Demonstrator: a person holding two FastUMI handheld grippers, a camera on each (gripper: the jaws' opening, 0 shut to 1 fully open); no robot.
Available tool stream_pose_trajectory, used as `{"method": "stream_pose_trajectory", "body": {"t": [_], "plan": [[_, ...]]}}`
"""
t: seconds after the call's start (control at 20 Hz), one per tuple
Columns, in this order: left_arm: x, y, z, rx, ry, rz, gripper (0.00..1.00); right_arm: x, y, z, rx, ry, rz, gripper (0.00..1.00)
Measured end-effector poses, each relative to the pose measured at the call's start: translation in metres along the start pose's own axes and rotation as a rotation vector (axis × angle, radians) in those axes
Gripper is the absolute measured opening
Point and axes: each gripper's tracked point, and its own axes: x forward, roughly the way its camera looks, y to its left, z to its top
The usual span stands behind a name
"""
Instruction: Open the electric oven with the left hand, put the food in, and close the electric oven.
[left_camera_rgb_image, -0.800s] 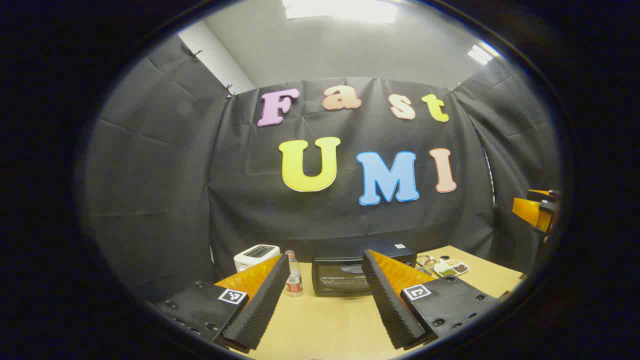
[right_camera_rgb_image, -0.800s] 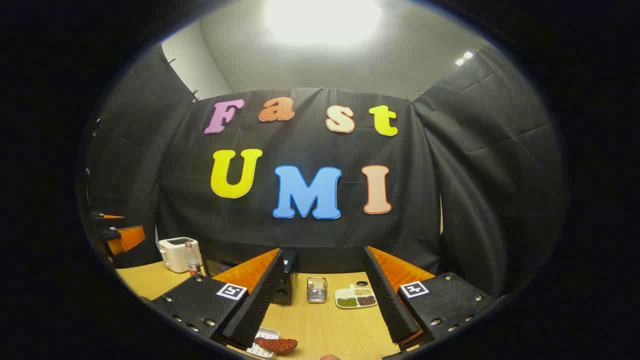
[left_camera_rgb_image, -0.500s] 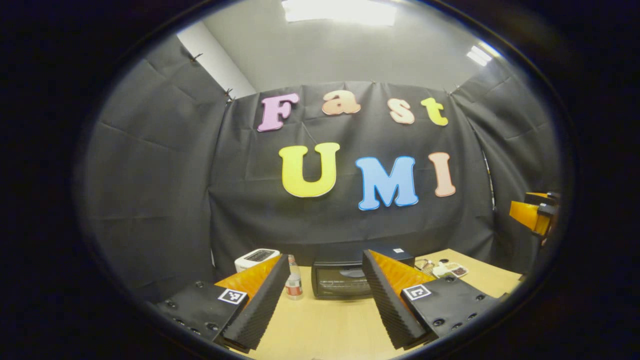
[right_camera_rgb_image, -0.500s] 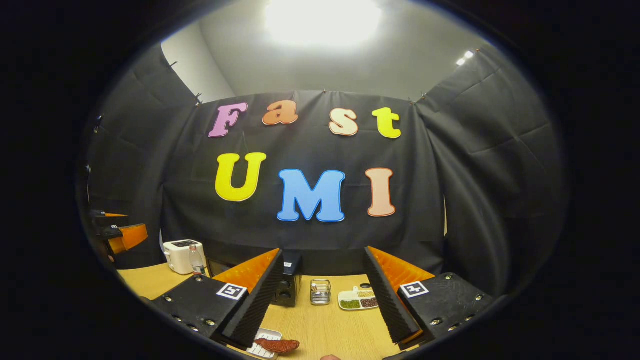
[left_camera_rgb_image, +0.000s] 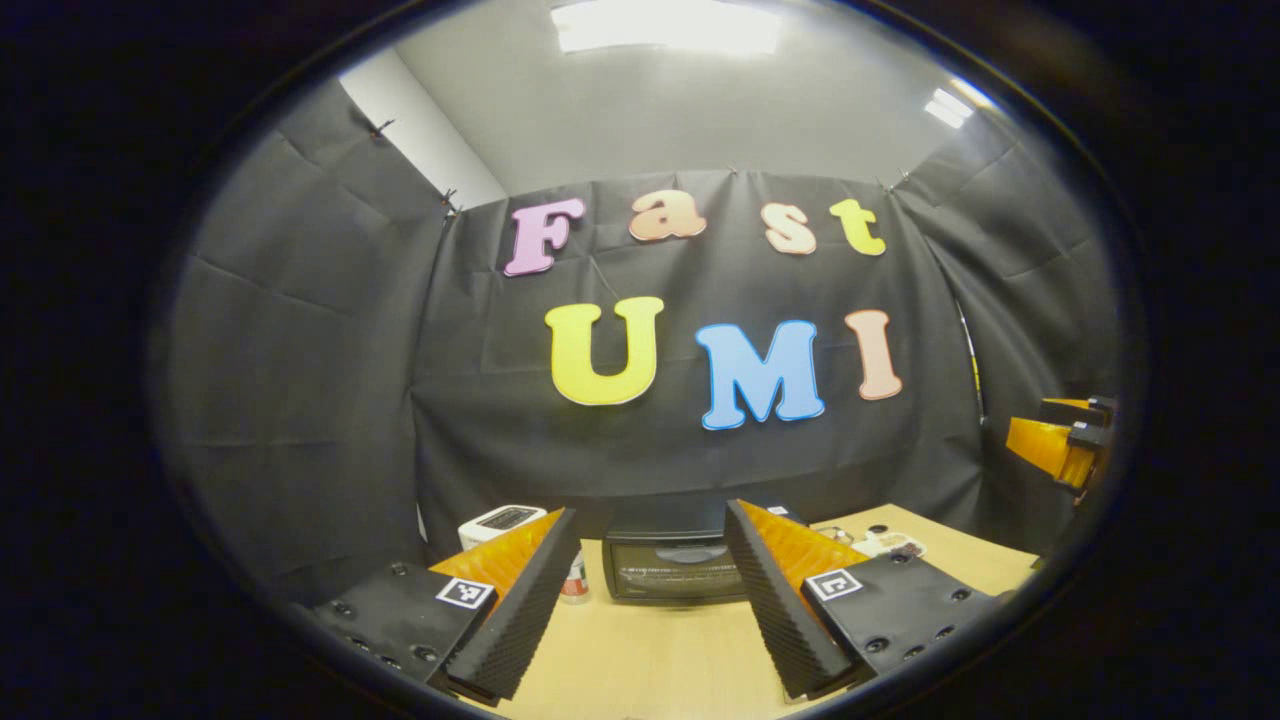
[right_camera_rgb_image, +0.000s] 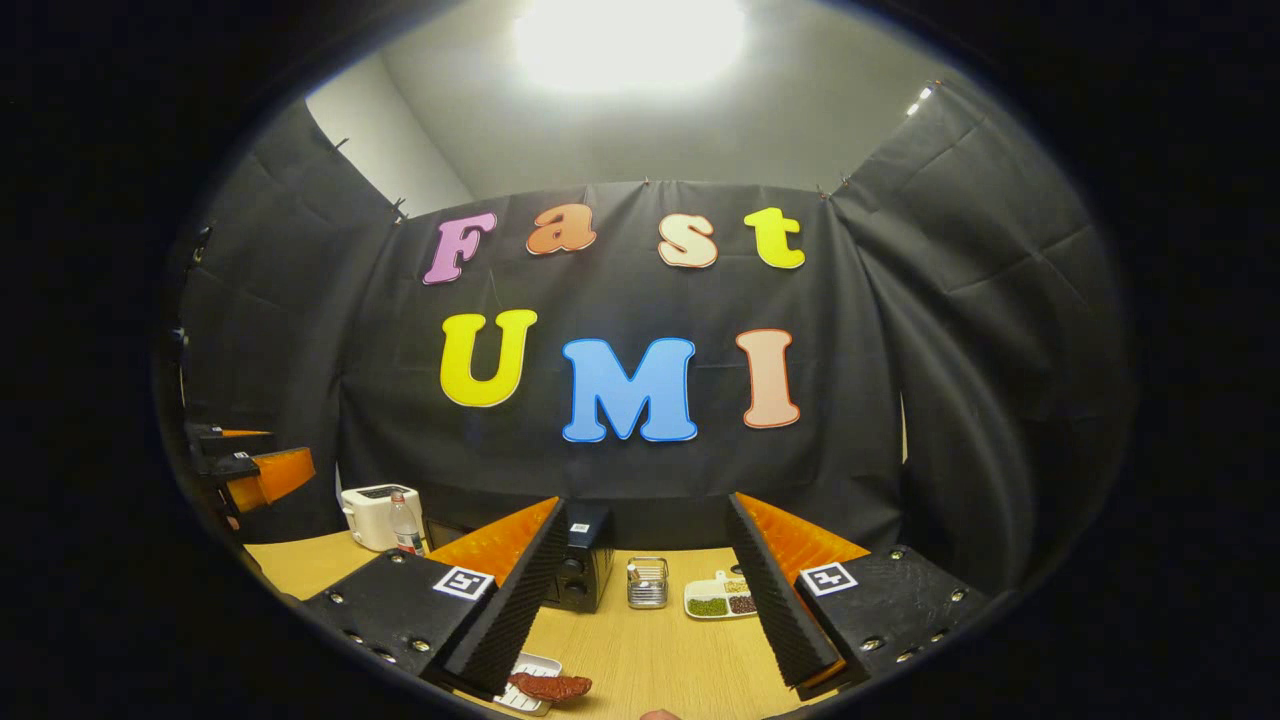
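Drifting slightly sideways since a moment ago, the left gripper faces the closed electric oven with jaws wide and empty, as does the right gripper above the food; a misaligned approach could miss the door handle.

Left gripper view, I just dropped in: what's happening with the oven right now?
Nothing is held. The left gripper is open above the table, pointed at the electric oven, whose door is shut. The right gripper is open too, hovering over the reddish food on its small white tray. Opening the oven hasn't begun.
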Motion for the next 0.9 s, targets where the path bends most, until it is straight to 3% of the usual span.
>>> {"method": "stream_pose_trajectory", "body": {"t": [0.2,0.25,0.35,0.9], "plan": [[0.012,-0.012,-0.002,0.016,-0.003,0.005,1.0,-0.002,-0.009,-0.006,0.025,0.006,-0.005,0.96],[0.015,-0.014,0.0,0.012,-0.008,0.003,0.91,-0.001,-0.011,-0.003,0.026,0.001,-0.009,0.96],[0.03,-0.014,-0.002,0.002,-0.015,0.002,1.0,0.004,-0.013,-0.003,0.019,-0.002,-0.012,0.96],[0.164,-0.016,-0.034,-0.059,0.015,-0.077,1.0,0.041,-0.011,0.013,-0.019,-0.036,-0.138,0.96]]}}
